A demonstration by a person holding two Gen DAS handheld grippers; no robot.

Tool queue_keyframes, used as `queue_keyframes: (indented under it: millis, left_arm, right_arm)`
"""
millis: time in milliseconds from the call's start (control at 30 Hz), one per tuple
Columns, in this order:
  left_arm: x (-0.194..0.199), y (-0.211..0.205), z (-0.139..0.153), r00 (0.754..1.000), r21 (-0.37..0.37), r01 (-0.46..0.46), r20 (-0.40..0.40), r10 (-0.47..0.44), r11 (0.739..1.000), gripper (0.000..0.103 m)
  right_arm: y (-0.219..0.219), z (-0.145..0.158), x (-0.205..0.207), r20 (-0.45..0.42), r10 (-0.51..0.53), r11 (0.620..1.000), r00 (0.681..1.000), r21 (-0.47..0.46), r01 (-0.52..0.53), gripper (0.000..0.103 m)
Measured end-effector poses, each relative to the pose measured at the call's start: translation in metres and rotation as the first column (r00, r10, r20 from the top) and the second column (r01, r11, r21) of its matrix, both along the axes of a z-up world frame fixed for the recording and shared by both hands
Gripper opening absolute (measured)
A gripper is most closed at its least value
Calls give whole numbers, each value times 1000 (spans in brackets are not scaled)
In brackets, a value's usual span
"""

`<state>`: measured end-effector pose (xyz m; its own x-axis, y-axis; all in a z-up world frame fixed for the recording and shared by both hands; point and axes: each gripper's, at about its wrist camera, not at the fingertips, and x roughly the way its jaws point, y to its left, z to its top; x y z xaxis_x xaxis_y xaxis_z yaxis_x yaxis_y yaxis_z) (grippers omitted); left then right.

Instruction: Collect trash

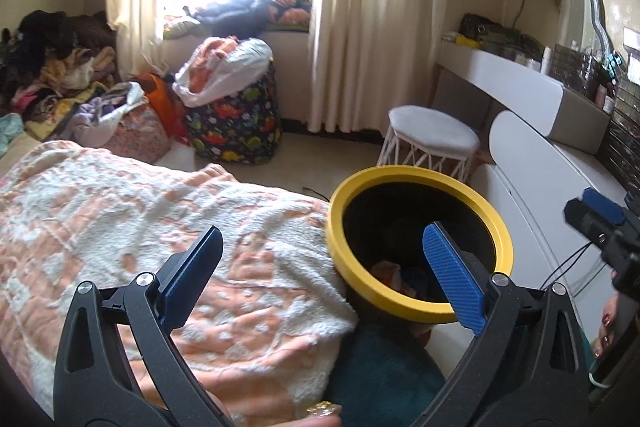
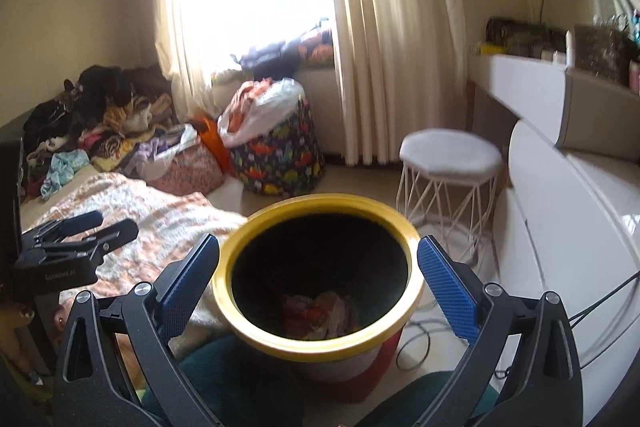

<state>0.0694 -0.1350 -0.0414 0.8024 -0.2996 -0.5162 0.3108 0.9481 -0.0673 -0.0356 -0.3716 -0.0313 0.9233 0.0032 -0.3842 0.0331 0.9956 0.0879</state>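
Observation:
A trash bin with a yellow rim (image 1: 472,199) (image 2: 256,327) and black liner stands on the floor beside the bed. Crumpled wrappers and paper trash (image 2: 320,315) lie at its bottom, also glimpsed in the left wrist view (image 1: 386,271). My left gripper (image 1: 322,277) is open and empty, over the bed's corner and the bin's left rim. My right gripper (image 2: 318,285) is open and empty, spread wide just above the bin's mouth. The right gripper also shows at the right edge of the left wrist view (image 1: 600,215), and the left gripper shows at the left of the right wrist view (image 2: 80,231).
A bed with a peach and white blanket (image 1: 160,219) lies left of the bin. A white wire stool (image 1: 432,139) and a white dresser (image 1: 560,187) stand to the right. A dinosaur-print laundry bag (image 1: 236,123) and clothes piles (image 1: 60,75) sit by the window. Cables (image 2: 420,339) trail on the floor.

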Motion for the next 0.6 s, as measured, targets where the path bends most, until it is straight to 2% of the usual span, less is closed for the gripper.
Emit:
queue_keyframes:
  millis: [233,333,600]
  left_arm:
    - [-26,20,10,994,-19,-64,90,66,998,92]
    - [-31,26,11,991,-39,-72,108,76,997,92]
    - [-34,28,9,990,-49,-77,118,83,996,92]
  right_arm:
    - [13,5,-31,157,-50,998,986,-42,57,96]
    - [20,3,-37,188,-44,997,981,-57,56,96]
    - [19,-3,-35,184,-65,995,981,-60,77,96]
